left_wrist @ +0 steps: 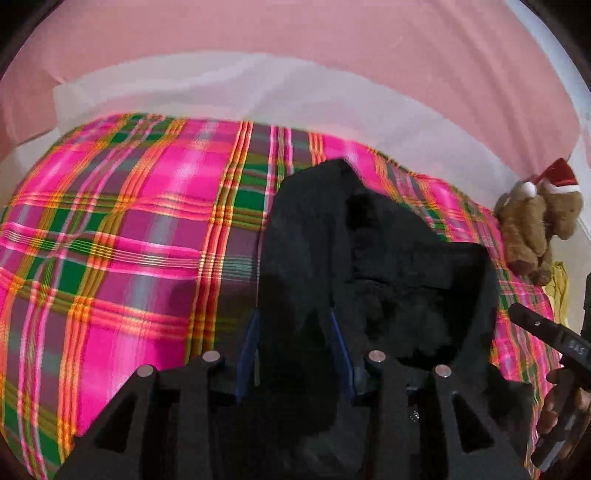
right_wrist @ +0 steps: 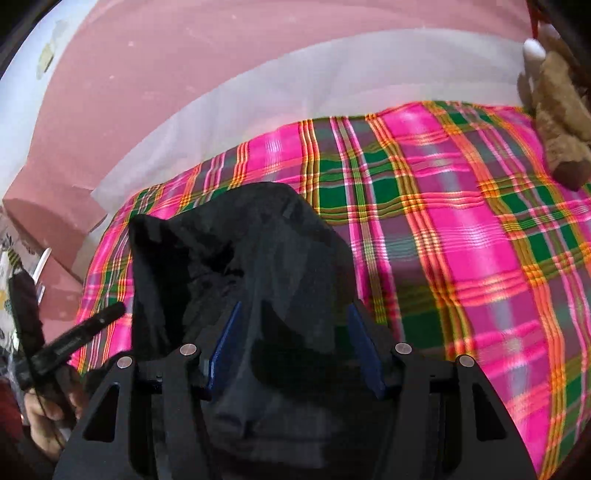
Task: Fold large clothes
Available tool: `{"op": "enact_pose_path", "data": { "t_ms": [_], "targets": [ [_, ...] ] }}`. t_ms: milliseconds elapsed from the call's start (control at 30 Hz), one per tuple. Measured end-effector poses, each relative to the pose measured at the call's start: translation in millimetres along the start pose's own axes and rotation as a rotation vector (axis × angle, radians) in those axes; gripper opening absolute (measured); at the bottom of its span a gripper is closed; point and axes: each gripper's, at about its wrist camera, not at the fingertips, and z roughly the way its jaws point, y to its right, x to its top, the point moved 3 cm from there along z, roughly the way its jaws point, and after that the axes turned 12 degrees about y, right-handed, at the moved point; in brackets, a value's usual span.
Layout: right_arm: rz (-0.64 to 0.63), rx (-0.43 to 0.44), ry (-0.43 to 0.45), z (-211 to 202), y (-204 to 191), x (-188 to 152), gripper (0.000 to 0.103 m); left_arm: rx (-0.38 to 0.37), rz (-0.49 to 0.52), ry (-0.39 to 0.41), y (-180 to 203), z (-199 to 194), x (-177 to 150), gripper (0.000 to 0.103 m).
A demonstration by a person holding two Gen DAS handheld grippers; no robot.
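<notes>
Garment [left_wrist: 369,258] clamped in both tongs, left [left_wrist: 293,354] and right [right_wrist: 295,354]
Raise both evenly toward 12 o'clock, keeping the edge taut

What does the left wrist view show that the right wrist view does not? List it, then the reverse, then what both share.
Only the left wrist view: the toy's red Santa hat and a yellow cloth beside the bed.

Only the right wrist view: a floral-patterned surface at the far left edge.

Both: the black garment between blue-padded fingers, the pink plaid bedspread, the white sheet, the pink wall and the brown teddy bear.
</notes>
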Motion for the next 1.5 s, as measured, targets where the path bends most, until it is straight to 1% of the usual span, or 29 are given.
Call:
{"op": "enact_pose_path", "data": {
  "t_ms": [100,200,267,300,333,367,400,433,533,633,700,767,833,900,1000,1100,1167,1200,1267,1300,1400,1500],
  "targets": [
    [0.018,-0.005,-0.045,25,5,-5,0.058,0.016,-0.039,-0.037,-9,24,-5,0.04],
    [0.051,-0.03,-0.086,46,13,-9,0.058,-0.007,-0.08,-0.067,-11,38,-11,0.04],
    [0.09,-0.035,-0.108,53,16,-8,0.056,-0.024,-0.087,-0.074,-7,42,-14,0.026],
    [0.087,-0.026,-0.097,52,13,-6,0.033,-0.034,-0.085,-0.072,-5,41,-15,0.018],
    [0.066,-0.024,-0.081,49,9,-4,0.014,-0.036,-0.079,-0.063,-5,42,-14,0.014],
    [0.045,-0.024,-0.062,44,3,-3,0.014,-0.033,-0.065,-0.044,-2,37,-13,0.012],
    [0.013,-0.015,-0.029,35,-5,0,0.009,-0.036,-0.056,-0.024,0,32,-12,0.01],
    [-0.003,-0.004,-0.006,27,-11,1,0.008,-0.044,-0.05,0.004,2,24,-9,0.009],
    [-0.02,0.026,0.067,-7,-24,5,0.007,-0.065,-0.036,0.089,5,-11,-4,0.009],
    [-0.036,0.083,0.138,-48,-37,1,0.007,-0.115,-0.037,0.162,8,-54,-5,0.009],
    [-0.046,0.122,0.182,-77,-44,-6,0.007,-0.153,-0.041,0.207,7,-88,-10,0.009],
    [-0.072,0.151,0.23,-112,-50,-21,0.007,-0.197,-0.047,0.253,3,-123,-21,0.009],
    [-0.06,0.178,0.251,-135,-49,-38,0.007,-0.223,-0.045,0.278,-2,-151,-36,0.009],
    [-0.047,0.187,0.251,-153,-45,-58,0.007,-0.234,-0.041,0.277,-7,-174,-56,0.01],
    [-0.049,0.184,0.218,-166,-38,-95,0.008,-0.228,-0.036,0.257,-12,-192,-87,0.01],
    [-0.038,0.177,0.153,-170,-30,-131,0.009,-0.205,-0.048,0.203,-21,-198,-116,0.01],
    [-0.046,0.149,0.103,-167,-23,-153,0.012,-0.169,-0.063,0.16,-31,-202,-132,0.01],
    [-0.05,0.136,0.082,-167,-20,-160,0.013,-0.161,-0.072,0.14,-35,-204,-138,0.01],
    [-0.041,0.119,0.032,-170,-11,-176,0.019,-0.151,-0.092,0.114,-44,-213,-150,0.01],
    [-0.034,0.114,0.028,-175,-4,-182,0.022,-0.144,-0.093,0.11,-48,-219,-156,0.01],
    [-0.025,0.091,0.027,-192,9,-189,0.023,-0.113,-0.078,0.11,-61,-238,-165,0.01],
    [-0.015,0.086,0.053,-213,9,-188,0.024,-0.105,-0.086,0.127,-69,-255,-166,0.01]
  ]
}}
